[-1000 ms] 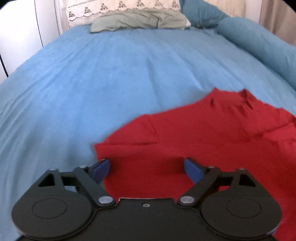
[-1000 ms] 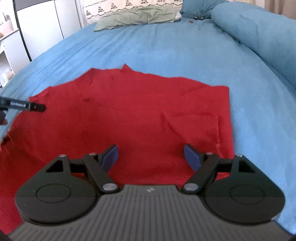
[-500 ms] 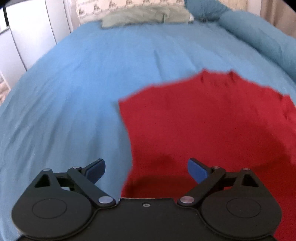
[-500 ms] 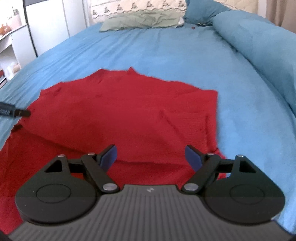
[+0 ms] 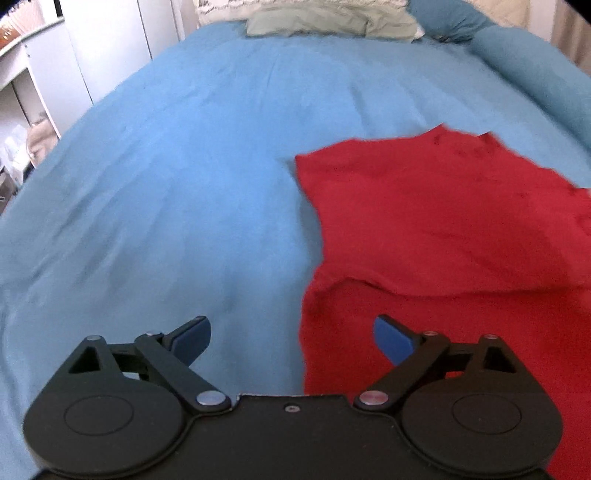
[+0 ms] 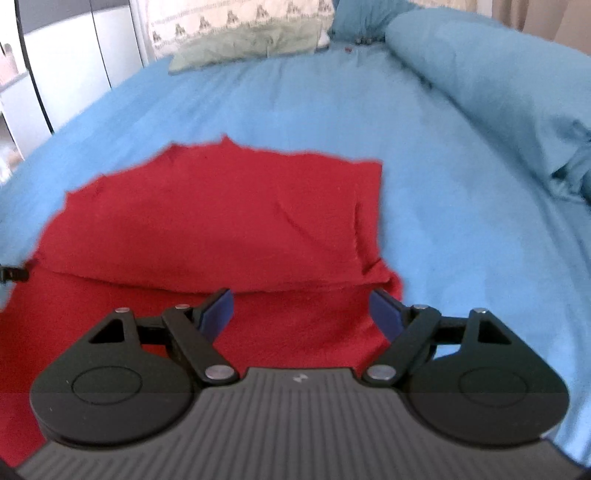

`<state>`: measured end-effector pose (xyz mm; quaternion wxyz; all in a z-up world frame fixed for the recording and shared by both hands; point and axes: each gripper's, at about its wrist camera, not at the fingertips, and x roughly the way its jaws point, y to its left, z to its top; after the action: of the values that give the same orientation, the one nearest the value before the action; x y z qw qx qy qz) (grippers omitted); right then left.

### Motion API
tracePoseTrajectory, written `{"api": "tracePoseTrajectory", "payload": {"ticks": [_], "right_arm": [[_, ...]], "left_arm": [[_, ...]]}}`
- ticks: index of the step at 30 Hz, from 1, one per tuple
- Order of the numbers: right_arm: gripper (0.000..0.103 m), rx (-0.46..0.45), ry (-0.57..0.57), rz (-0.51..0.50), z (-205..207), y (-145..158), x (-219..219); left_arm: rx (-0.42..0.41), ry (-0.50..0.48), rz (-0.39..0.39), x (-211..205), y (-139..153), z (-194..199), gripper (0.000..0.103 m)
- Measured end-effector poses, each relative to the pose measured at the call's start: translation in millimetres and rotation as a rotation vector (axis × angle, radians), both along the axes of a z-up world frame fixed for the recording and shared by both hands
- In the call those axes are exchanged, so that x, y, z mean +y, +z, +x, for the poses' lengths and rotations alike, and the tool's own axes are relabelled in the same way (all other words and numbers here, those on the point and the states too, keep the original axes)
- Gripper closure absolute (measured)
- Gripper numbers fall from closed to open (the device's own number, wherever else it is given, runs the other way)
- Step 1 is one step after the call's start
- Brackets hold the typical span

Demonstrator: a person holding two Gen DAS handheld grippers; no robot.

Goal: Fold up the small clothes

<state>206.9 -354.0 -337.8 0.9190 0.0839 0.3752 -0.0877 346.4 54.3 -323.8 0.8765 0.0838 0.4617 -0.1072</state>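
Note:
A small red garment lies flat on the blue bedspread, with a folded flap lying over its near part. It also shows in the right wrist view. My left gripper is open and empty, straddling the garment's left edge. My right gripper is open and empty over the garment's near right part. The tip of the left gripper shows at the far left edge of the right wrist view.
A green pillow and a patterned pillow lie at the head of the bed. A rolled blue duvet runs along the right side. White cabinets stand to the left of the bed.
Both grippers have pulled back toward the near edge of the garment. The left one has shifted left, off the red cloth and onto its edge. The garment's sides now lie folded in.

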Motion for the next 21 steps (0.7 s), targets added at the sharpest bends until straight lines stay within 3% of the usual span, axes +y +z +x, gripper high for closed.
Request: {"api": "tracePoseTrajectory", "payload": {"ticks": [6, 11, 17, 19, 21], "right_arm": [[0.007, -0.044, -0.004, 0.009, -63, 72, 1], [0.007, -0.023, 0.021, 0.036, -126, 97, 6], [0.009, 0.104, -0.040, 0.098, -198, 68, 10], [0.011, 0.155, -0.062, 0.109, -214, 48, 12], [0.013, 0.200, -0.072, 0.119, -225, 29, 13]], "left_arm": [[0.025, -0.015, -0.053, 18, 66, -78, 0.006], [0.132, -0.021, -0.109, 30, 74, -149, 0.007], [0.230, -0.016, -0.098, 26, 34, -211, 0.024], [0.248, 0.001, -0.093, 25, 18, -221, 0.037], [0.254, 0.020, -0.090, 26, 9, -228, 0.037]]}}
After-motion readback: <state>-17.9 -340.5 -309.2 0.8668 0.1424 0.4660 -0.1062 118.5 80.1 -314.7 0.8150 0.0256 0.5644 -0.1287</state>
